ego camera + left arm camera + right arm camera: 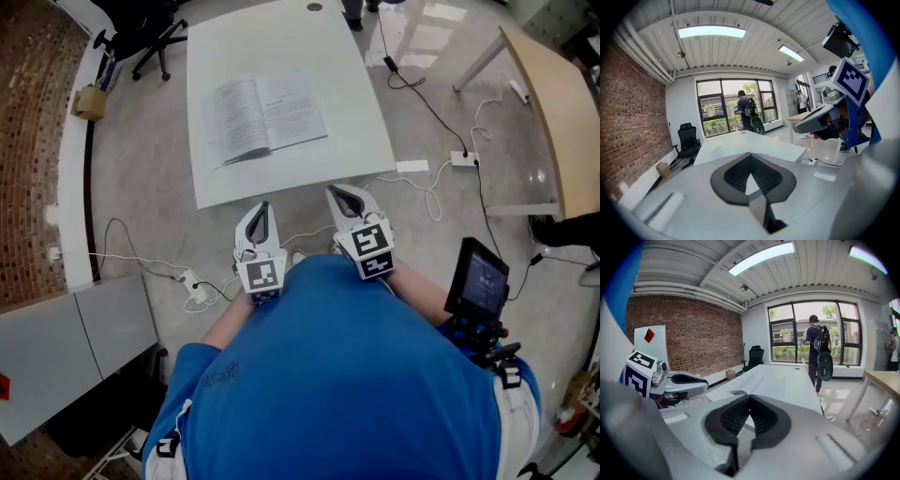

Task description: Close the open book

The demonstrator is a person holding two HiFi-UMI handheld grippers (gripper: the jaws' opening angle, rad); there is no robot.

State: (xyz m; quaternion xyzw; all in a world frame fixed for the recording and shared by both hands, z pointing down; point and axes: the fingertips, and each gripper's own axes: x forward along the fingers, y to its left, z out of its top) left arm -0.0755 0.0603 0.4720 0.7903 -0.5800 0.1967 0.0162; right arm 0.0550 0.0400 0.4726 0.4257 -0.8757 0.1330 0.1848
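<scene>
My left tongs (262, 211) and right tongs (342, 197) are both closed on nothing, short of the white table (356, 141). The open book (265, 117) lies flat there at 12 o'clock. Closed tips could crease thin pages or shove the book sliding. Floor cables (401, 79) at 2 o'clock, office chair (141, 42) at 11; nothing blocks me.

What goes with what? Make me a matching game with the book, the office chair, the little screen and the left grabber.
Things:
1. book
2. office chair
3. screen
4. left gripper

Places and states:
A. shut and empty, close to the near edge of the table
B. black, on the floor past the table's far left corner
C. lying open on the white table
D. by the person's right side

Pairs: 1-C, 2-B, 3-D, 4-A
</scene>
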